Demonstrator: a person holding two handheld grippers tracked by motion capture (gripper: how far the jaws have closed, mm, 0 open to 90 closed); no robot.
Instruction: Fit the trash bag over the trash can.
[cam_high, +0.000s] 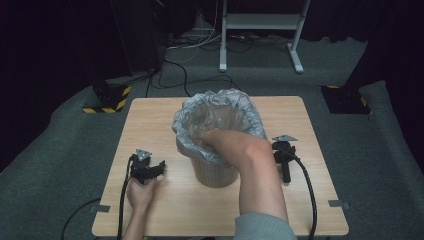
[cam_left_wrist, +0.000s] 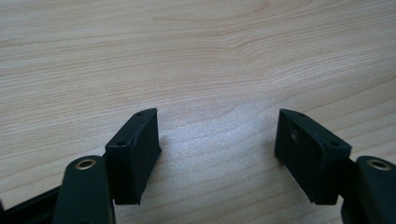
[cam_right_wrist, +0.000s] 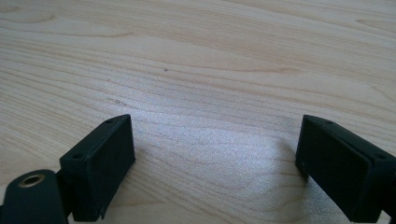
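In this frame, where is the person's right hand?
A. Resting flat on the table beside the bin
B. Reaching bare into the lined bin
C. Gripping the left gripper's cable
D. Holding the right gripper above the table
B: in the high view the right hand reaches bare into the plastic liner of the bin, while the right gripper lies on the table beside it.

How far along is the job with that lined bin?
Done: the clear plastic liner bag already drapes over the rim of the round tan waste bin. In hand: the bare right hand presses into the bag, while the right gripper lies on the wooden table. Left, probably: smoothing the bag. The left gripper rests open.
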